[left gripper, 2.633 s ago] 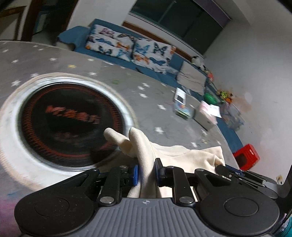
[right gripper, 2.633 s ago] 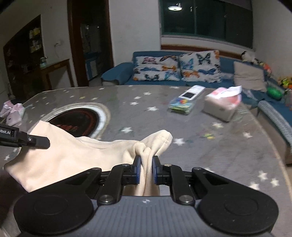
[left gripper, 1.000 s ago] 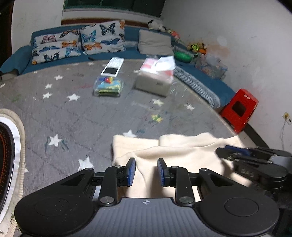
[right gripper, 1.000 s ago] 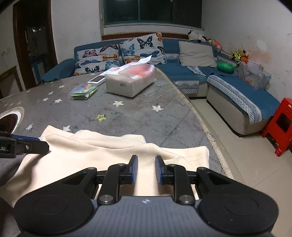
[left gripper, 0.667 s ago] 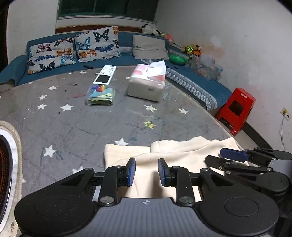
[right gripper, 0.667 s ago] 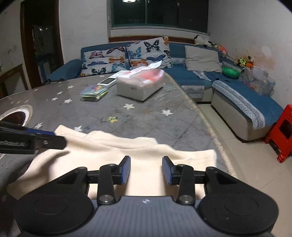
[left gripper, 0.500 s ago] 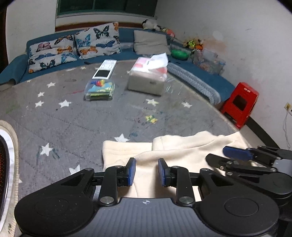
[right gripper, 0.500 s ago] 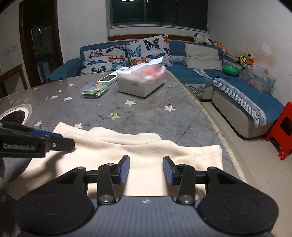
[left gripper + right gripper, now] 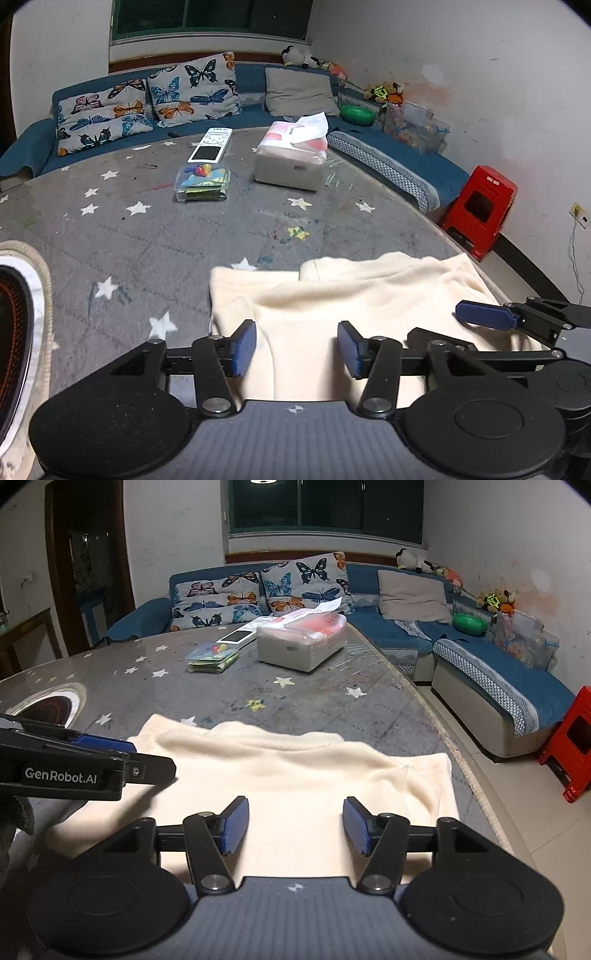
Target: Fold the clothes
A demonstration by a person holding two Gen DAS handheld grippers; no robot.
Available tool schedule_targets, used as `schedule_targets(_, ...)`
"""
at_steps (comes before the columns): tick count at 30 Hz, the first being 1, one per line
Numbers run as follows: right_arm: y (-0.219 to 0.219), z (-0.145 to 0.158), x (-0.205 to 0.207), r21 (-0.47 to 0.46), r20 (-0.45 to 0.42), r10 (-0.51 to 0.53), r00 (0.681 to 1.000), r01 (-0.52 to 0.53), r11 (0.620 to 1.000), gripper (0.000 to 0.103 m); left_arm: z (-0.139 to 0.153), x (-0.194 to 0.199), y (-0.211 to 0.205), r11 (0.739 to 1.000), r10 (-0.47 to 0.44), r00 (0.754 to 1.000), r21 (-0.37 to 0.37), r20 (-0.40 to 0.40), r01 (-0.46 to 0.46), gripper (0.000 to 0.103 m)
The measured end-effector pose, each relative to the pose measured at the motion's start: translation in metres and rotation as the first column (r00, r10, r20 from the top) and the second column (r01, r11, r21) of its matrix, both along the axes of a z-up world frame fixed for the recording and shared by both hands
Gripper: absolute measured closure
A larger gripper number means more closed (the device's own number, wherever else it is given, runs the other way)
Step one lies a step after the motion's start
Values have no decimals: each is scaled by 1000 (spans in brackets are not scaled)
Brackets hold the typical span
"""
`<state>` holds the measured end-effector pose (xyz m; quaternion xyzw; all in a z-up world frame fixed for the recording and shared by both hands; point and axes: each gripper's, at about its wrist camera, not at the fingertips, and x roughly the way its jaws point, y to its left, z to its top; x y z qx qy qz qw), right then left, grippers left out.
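Left claw (image 9: 296,349): we see it wide open, empty.
Right claw (image 9: 295,826): ours gapes too, gripping nothing.
Cloth (image 9: 295,771): folded on the table (image 9: 166,236), under both claws.

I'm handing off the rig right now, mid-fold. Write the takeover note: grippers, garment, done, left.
Left gripper: open, empty, over the near left part of the cream garment.
Right gripper: open, empty, over its near right part.
Garment: lies on the grey star-patterned table near the right edge, one layer doubled over another, upper edge rumpled.
Done: one fold laid down and let go.
Left: probably smooth it, then fold again; tissue box and remote sit clear, farther back.
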<state>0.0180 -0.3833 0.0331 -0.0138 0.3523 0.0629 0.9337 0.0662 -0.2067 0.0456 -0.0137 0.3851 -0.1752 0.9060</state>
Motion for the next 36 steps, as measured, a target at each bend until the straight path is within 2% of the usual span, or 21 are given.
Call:
schedule_targets(4, 7, 2, -13, -10, 10, 1, 1000, -1, 1000, 35, 2, -13, 6, 1000, 2, 1000, -11, -1, -2, 43)
schedule_targets(6, 9, 2, -20, -15, 15, -2, 1000, 2, 1000, 24, 3, -20, 7, 1000, 2, 1000, -1, 7, -2, 38)
schedule_targets(10, 15, 3, -35, -23, 27, -6, 1000, 7, 1000, 23, 3, -32, 10, 1000, -1, 1000, 7, 18, 1, 32)
schedule_targets(18, 19, 3, -56, -30, 35, -25, 999, 26, 999, 13, 5, -55, 17, 1000, -3, 999, 11, 41, 3, 19)
schedule_targets(36, 20, 7, -85, -22, 59, -78, 995, 79, 997, 1, 11, -87, 20, 999, -32, 997, -4, 77, 32, 0)
